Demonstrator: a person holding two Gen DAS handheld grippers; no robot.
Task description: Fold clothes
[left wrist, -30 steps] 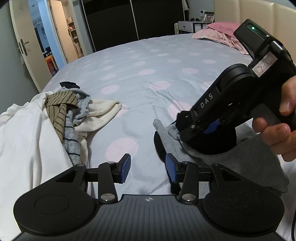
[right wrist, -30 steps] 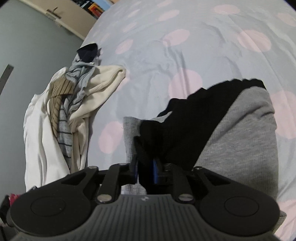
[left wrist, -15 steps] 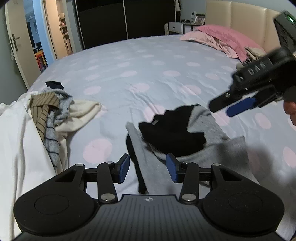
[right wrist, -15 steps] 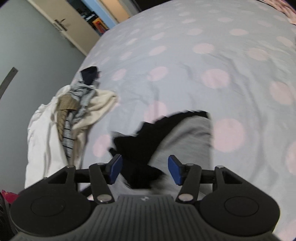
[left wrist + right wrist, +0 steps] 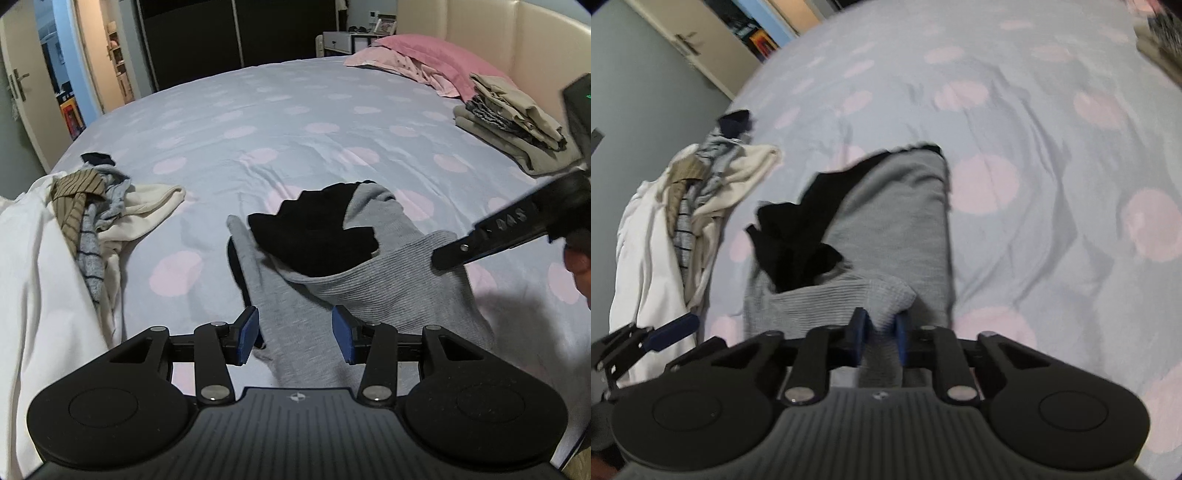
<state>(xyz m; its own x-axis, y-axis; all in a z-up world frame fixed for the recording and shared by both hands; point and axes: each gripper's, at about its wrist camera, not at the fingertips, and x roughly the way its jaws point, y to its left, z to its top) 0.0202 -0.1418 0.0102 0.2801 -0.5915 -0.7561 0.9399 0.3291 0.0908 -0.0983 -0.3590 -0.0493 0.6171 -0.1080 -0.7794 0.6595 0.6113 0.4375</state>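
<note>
Grey garment (image 5: pixel 388 280), frame centre: ribbed knit cloth, matt, with a smoother grey panel at lower centre. Black lining (image 5: pixel 314 236) on it: soft, matt cloth, no sheen.

Bedsheet (image 5: pixel 295 122): thin woven cloth, matt, lightly creased, pale blue with pink dots.

Clothes heap (image 5: pixel 85 206), left of frame: mixed cloths; white and cream pieces smooth, the striped ones knit.

Folded stack (image 5: pixel 517 118), upper right: matt beige and grey cloth.

Headboard (image 5: pixel 491 37), upper right: padded, smooth, faint sheen, leather-like.

Left claw (image 5: pixel 294 335): matt black plastic body, ribbed plate below, blue rubbery pads, small shiny metal pivot pins.

Right claw (image 5: pixel 881 334): same matt black plastic, blue pads, pressed into grey knit.
</note>
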